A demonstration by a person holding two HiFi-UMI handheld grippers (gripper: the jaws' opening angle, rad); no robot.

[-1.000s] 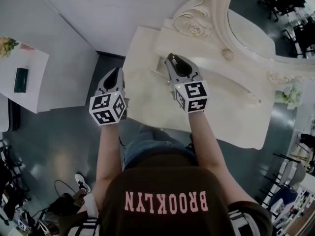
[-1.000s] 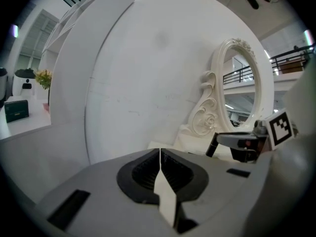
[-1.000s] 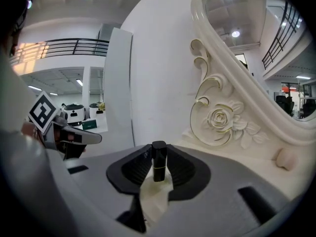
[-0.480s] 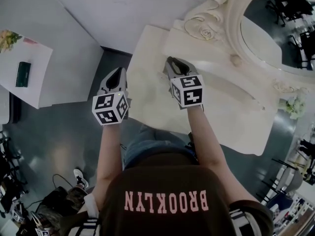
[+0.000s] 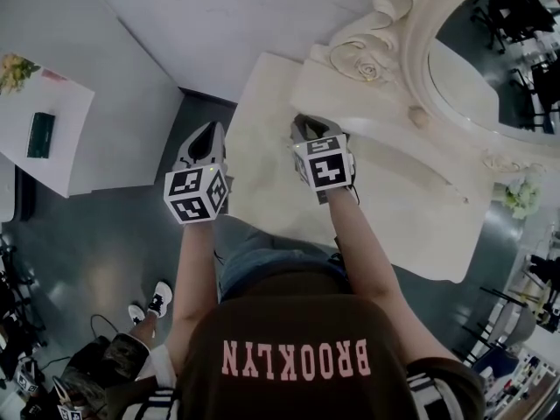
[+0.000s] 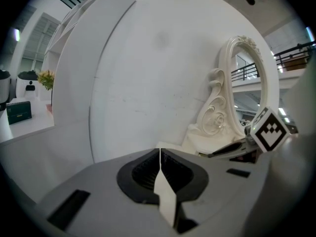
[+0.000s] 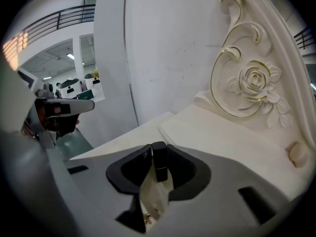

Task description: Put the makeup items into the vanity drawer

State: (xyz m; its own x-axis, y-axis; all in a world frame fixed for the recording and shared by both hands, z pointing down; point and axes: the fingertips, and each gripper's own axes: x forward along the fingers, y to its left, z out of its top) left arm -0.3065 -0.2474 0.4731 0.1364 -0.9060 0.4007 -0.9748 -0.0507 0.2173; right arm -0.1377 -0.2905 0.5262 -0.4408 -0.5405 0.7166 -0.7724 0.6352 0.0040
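- White wall (image 6: 148, 58) and grey floor (image 5: 105, 252) surround a cream vanity table (image 5: 262, 160). A carved mirror (image 5: 490, 68) stands at its back.
- Your right gripper (image 7: 159, 149) is clamped on a small dark lipstick (image 7: 159, 164). The tube stands upright between the jaws, its top just proud of them.
- That gripper is over the tabletop, tilted down toward it. The carved rose panel (image 7: 254, 83) is ahead of it and to its right.
- Your left gripper (image 6: 160, 154) has its jaws pressed together with nothing in them. It sits left of the right gripper, just off the table's left edge.
- Step in hand, as I read it: carrying the lipstick to the drawer. It is picked up but not yet stowed.
- No view shows the drawer, so I can't tell whether it is open or shut.
- Next move likely calls for:
  - Find the drawer front under the table edge nearest you.
  - If it is shut, use the free left gripper to pull it out.
  - Bring the lipstick low inside before you part the jaws, since a round tube will probably roll.
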